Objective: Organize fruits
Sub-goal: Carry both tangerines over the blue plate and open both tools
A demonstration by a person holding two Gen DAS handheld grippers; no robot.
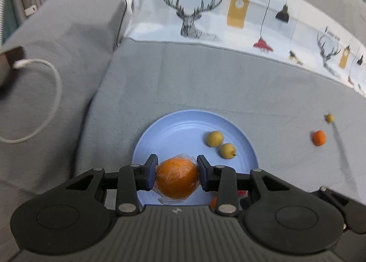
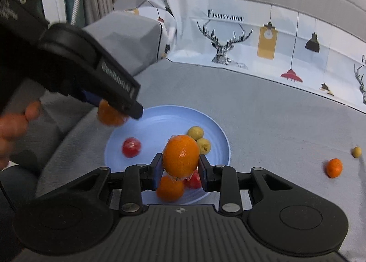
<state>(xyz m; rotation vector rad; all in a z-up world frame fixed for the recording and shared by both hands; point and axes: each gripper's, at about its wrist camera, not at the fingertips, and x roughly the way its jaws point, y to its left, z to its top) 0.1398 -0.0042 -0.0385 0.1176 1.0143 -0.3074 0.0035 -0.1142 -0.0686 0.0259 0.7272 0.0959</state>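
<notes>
Left wrist view: the left hand-held gripper (image 1: 176,176) is clenched on a round orange fruit wrapped in clear plastic film (image 1: 177,178), its blue pads (image 1: 152,171) pressing the fruit's two sides at its widest part. The fruit hangs over the six o'clock edge of a round pale-blue plastic plate (image 1: 164,131) resting on a grey fabric sofa seat (image 1: 205,79). Two small yellow-green round fruits (image 1: 215,138) lie touching each other at about three o'clock on the plate. Off the plate, well apart toward three o'clock, a small orange mandarin (image 1: 318,137) and a tiny yellow-green fruit (image 1: 329,118) sit loose on the seat. A white cable (image 1: 55,92) loops over the armrest at nine o'clock. Right wrist view: the right hand-held gripper (image 2: 180,170) grasps a glossy oval orange (image 2: 181,158) low on its sides, so most of it stands above the pads. Beneath it on the plate (image 2: 160,120) lie another film-wrapped orange fruit (image 2: 170,188), a red fruit partly hidden (image 2: 194,180), and a second red fruit (image 2: 131,147) at nine o'clock. The left hand-held gripper (image 2: 119,111) enters from ten o'clock with its fruit over the plate's rim. These fruits look light and firm but slippery under film, likely to roll on release; a hold across the middle seems safest, and the oval orange's low grip looks less secure.
</notes>
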